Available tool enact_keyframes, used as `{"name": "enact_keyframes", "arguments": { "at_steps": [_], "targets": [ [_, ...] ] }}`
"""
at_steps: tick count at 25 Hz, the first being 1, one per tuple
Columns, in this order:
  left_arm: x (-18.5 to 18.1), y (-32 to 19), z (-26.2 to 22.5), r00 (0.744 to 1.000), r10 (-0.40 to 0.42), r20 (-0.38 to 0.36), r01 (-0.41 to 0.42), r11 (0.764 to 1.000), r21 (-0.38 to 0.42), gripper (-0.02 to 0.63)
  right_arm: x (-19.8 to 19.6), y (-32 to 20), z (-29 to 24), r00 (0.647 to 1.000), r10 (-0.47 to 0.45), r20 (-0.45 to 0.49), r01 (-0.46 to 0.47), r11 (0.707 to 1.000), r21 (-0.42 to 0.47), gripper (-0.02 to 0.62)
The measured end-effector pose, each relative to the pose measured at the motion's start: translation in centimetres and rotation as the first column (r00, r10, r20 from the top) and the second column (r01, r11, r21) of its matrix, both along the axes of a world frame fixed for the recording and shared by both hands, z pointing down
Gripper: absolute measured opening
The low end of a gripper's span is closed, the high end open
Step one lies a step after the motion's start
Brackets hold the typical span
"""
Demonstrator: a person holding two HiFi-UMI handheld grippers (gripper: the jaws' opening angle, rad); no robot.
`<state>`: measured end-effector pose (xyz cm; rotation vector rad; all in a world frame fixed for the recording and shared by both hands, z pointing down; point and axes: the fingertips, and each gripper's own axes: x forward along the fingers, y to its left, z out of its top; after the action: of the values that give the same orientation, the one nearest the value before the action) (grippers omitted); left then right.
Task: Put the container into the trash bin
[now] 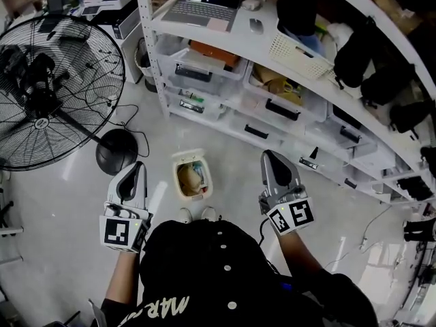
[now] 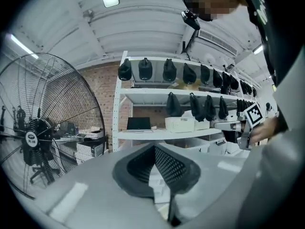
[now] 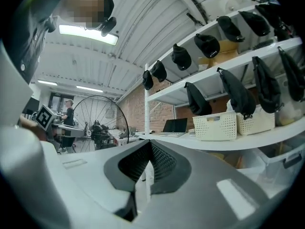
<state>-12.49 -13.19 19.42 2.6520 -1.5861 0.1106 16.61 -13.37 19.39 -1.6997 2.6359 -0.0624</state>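
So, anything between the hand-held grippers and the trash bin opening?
Nothing visible. The trash bin stands open on the floor, between the left hand-held gripper and the right hand-held gripper; both are shut and empty.

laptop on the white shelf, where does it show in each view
Head view: the laptop sits at top centre, open on the shelf.
Left gripper view: laptop just left of centre, on the same shelf, left of a white basket.
Right gripper view: laptop near centre, again left of the basket.
Shared landmark: the big floor fan, to the laptop's left in all three views.
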Motion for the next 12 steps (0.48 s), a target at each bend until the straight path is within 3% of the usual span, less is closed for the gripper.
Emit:
{"name": "enact_keyframes", "arguments": {
  "at_steps": [12],
  "targets": [
    [-1.0, -0.9, -0.6, 0.999, -0.026, 0.033, 0.025, 0.999, 0.022, 0.003, 1.5, -0.6, -1.1, 0.998, 0.062, -0.013, -0.061, 0.997, 0.039, 0.025]
  ]
}}
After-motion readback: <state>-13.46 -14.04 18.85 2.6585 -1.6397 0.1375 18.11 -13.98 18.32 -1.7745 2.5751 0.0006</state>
